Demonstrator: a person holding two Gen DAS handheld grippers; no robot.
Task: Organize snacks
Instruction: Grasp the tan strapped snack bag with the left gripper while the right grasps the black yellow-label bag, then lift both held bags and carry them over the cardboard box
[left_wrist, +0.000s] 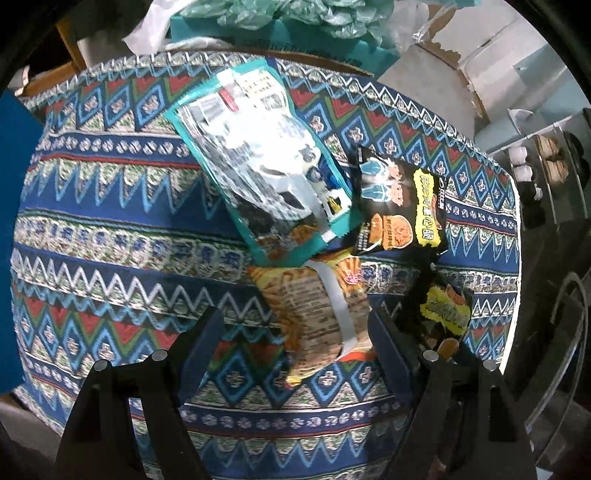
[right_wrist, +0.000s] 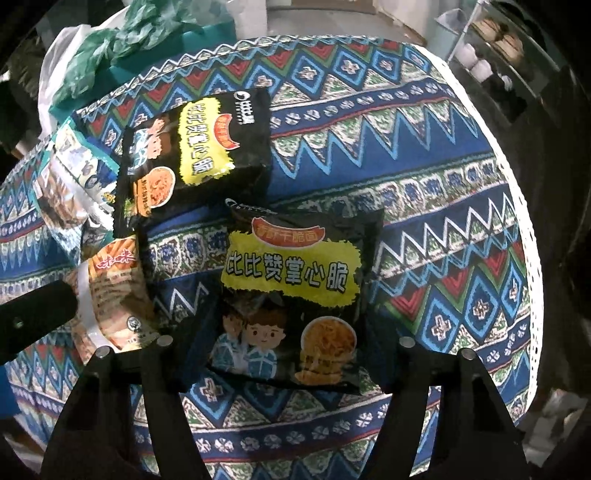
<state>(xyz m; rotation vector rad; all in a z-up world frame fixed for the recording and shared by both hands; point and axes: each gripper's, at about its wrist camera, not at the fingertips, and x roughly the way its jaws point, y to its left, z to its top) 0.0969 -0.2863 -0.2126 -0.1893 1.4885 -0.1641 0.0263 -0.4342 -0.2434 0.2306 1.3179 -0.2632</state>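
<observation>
Several snack packs lie on a round table with a patterned blue cloth (left_wrist: 110, 229). In the left wrist view a teal pack (left_wrist: 266, 166) lies at the centre, a yellow pack (left_wrist: 317, 317) below it, a black pack (left_wrist: 399, 199) to the right and a second black pack (left_wrist: 447, 314) at the lower right. My left gripper (left_wrist: 295, 328) is open, its fingers on either side of the yellow pack. In the right wrist view my right gripper (right_wrist: 288, 343) is open around the near black pack (right_wrist: 295, 288). The far black pack (right_wrist: 192, 151), the yellow pack (right_wrist: 114, 295) and the teal pack (right_wrist: 70, 177) lie to the left.
Green and white plastic bags (left_wrist: 295, 14) and a teal box (left_wrist: 280, 40) sit behind the table. A shelf with jars (left_wrist: 535, 166) stands to the right. The table's white-trimmed edge (right_wrist: 524, 229) curves along the right. The left gripper's body (right_wrist: 33, 314) shows at the left.
</observation>
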